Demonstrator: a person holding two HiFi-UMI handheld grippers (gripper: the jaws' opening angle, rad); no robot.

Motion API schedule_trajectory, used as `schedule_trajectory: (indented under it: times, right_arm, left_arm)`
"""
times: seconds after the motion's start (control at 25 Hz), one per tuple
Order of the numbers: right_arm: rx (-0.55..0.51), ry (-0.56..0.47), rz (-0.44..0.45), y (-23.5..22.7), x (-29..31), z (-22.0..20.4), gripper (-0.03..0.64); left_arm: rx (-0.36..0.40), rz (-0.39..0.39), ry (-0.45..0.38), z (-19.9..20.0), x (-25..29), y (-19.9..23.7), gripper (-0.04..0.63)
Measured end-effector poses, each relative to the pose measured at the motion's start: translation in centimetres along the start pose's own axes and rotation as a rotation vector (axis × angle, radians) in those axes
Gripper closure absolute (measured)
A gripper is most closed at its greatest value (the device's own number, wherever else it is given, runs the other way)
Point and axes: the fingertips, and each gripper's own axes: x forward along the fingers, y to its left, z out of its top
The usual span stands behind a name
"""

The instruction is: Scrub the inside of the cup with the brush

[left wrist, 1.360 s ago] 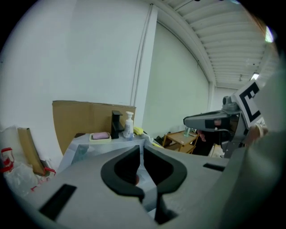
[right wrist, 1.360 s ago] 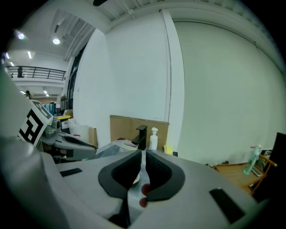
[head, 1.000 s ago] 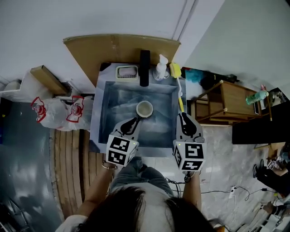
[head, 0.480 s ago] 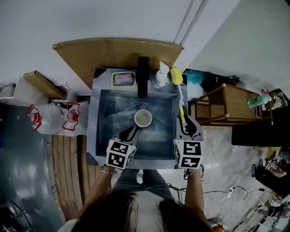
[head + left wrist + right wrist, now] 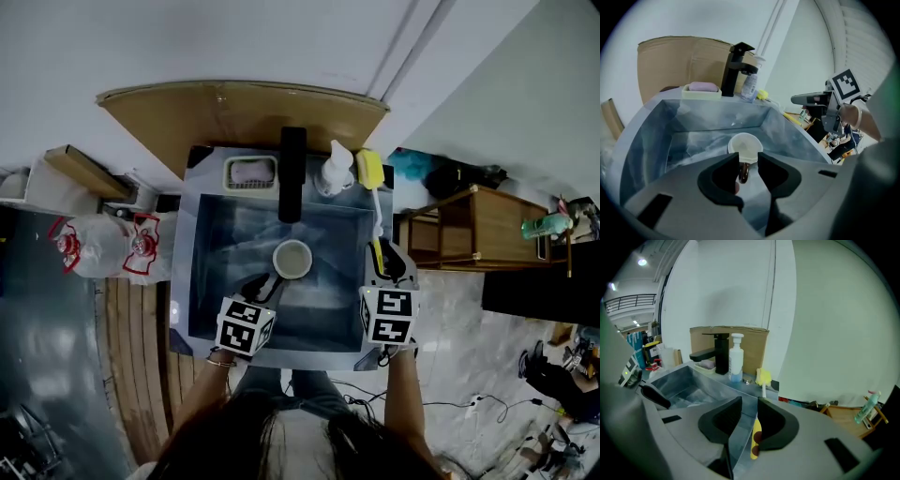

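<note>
Jaws just opened, standing apart: left gripper (image 5: 262, 281) flanks the brown handle (image 5: 743, 171) of the white cup (image 5: 292, 259) in the steel sink (image 5: 212, 246); right gripper (image 5: 386, 264) flanks the yellow brush (image 5: 373, 199) on its rim, black tap (image 5: 292, 174) beyond

White walls (image 5: 187, 42), plank floor (image 5: 139, 356), wooden table (image 5: 476, 228) beside.

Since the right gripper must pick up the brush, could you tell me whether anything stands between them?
Nothing visible does. The brush lies along the right sink rim; the jaws of the right gripper, which have just been opening, stand apart with its yellow handle showing in their gap, not yet gripped.
</note>
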Motion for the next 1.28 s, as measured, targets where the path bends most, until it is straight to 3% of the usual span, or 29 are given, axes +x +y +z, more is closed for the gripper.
schedule_trajectory:
  times: [0.48, 0.92, 1.08, 1.28]
  right_arm:
    - [0.008, 0.083, 0.001, -2.5, 5.3, -2.7, 0.483]
    - [0.008, 0.113, 0.003, -2.6, 7.0, -3.9, 0.485]
    - [0.001, 0.113, -0.010, -2.8, 6.9, -3.9, 0.525]
    - [0.021, 0.106, 0.002, -2.9, 6.5, -4.0, 0.551]
  left_arm:
    - [-0.025, 0.023, 0.123, -2.9, 3.1, 1.2, 0.457]
    - [0.005, 0.036, 0.190, -4.7, 5.4, 1.7, 0.456]
    - [0.024, 0.040, 0.210, -5.3, 5.9, 1.6, 0.458]
    - [0.057, 0.036, 0.226, -5.3, 6.1, 1.1, 0.512]
